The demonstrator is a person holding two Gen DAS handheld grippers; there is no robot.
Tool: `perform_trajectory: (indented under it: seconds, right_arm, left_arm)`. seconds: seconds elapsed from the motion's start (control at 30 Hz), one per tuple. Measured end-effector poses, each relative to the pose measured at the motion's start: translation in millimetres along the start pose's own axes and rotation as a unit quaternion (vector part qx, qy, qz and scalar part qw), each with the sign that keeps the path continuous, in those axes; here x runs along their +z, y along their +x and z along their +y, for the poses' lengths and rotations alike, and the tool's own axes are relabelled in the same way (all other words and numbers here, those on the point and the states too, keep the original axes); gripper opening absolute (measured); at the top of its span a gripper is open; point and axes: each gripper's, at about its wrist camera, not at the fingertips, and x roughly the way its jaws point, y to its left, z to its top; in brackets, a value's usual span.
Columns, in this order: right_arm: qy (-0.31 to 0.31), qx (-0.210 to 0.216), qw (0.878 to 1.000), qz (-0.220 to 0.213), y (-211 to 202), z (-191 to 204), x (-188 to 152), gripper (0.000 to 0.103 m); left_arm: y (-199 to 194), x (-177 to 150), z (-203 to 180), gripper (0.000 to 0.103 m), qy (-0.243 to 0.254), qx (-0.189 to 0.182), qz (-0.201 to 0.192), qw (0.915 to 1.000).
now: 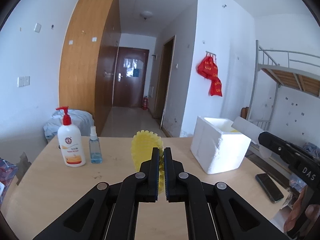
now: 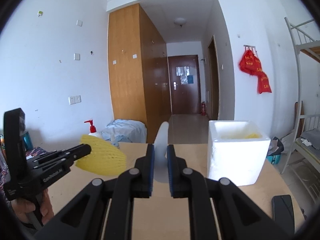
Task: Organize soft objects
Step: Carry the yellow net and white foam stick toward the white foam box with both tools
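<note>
I read "DAS" in white on my right gripper (image 1: 288,156) body. The lotion bottle (image 1: 71,140) label and the red bags' (image 1: 210,76) yellow print are illegible.

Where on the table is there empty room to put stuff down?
Bare wood lies between the blue spray bottle and the white foam box, in front of the held yellow net. It's crowded by the lotion bottle and by the phone.
</note>
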Motion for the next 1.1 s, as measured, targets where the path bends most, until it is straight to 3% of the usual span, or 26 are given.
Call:
perform_trajectory:
  seconds: [0.43, 0.93, 1.1]
  right_arm:
    - [0.007, -0.014, 1.000, -0.005, -4.5, -7.0, -1.6, 0.015]
    - [0.041, -0.124, 0.991, -0.014, -50.4, -57.0, -8.8, 0.015]
    - [0.048, -0.136, 0.989, -0.013, -54.7, -62.8, -9.5, 0.015]
  left_arm:
    - [-10.8, 12.0, -15.0, 0.005, 0.020, -0.020, -0.024, 0.9993]
    - [3.3, 18.5, -87.9, 0.005, 0.046, -0.131, -0.024, 0.9900]
    - [7.1, 14.3, -107.5, 0.005, 0.054, -0.153, -0.016, 0.9866]
